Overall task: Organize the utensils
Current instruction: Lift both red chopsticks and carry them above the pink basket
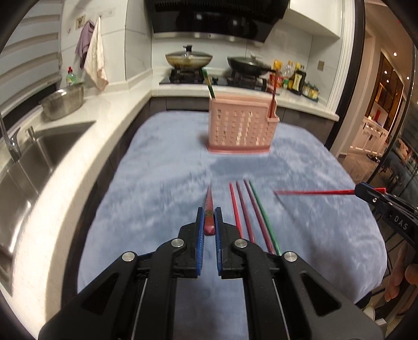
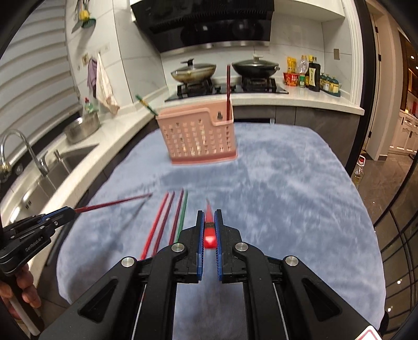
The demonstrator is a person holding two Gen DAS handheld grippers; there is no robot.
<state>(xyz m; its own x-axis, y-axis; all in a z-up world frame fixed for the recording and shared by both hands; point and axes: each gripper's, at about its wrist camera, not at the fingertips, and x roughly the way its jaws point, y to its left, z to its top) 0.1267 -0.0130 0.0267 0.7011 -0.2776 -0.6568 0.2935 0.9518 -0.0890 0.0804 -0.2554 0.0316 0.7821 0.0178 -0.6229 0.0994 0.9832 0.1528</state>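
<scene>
A white-tiled kitchen wall (image 1: 135, 47) stands far beyond the fingers, with a black range hood (image 2: 209, 23) above two lidded woks (image 2: 193, 70). A steel sink (image 1: 39, 157) lies left; a warm-lit room (image 1: 386, 86) opens right.

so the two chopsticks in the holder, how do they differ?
Green chopstick leans left out of the main basket of the pink holder; the dark red chopstick stands near upright in the small side pocket. Different colours, different compartments. Both stick out well above the rim.

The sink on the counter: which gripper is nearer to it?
Left. The left gripper is on the sink's side; the right gripper is further right, beyond the loose chopsticks.
</scene>
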